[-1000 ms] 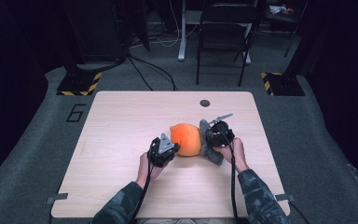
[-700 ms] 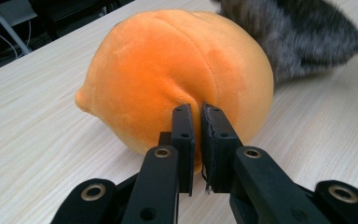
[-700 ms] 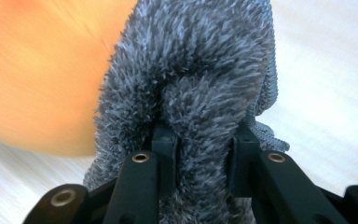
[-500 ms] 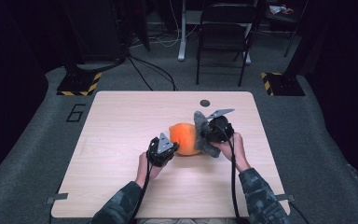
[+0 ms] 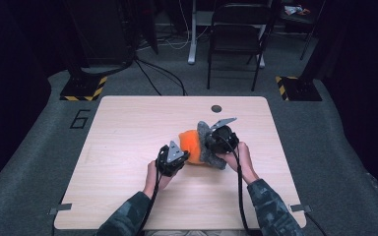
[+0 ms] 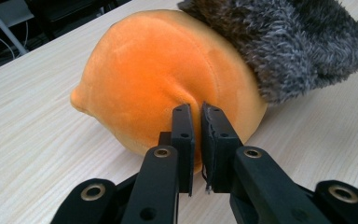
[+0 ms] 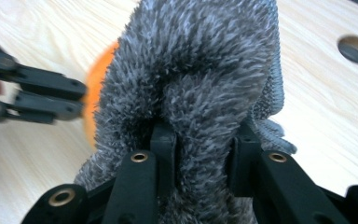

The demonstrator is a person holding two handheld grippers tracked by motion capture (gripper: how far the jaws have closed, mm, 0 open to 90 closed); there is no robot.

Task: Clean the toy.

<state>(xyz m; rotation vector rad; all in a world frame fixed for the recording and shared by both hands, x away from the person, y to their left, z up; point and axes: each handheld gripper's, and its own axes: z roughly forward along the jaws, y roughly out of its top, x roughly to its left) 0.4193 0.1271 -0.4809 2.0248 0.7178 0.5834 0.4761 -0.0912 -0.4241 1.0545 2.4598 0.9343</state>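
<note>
An orange plush ball lies mid-table, its right part covered by a grey fuzzy cloth. My left gripper comes in from the front left. In the left gripper view it is shut on a pinch of the orange plush, which dimples there, and the grey cloth drapes over the far side. My right gripper sits at the plush's right. In the right gripper view it is shut on a thick fold of the grey cloth, with an orange sliver and the left gripper beyond.
The light wooden table has a round cable hole near its far edge. A folding chair and floor cables lie beyond the table. Both forearms come in from the table's near edge.
The right gripper has drawn the grey cloth leftward, farther over the orange plush. The left gripper has kept its hold and hardly moved.
</note>
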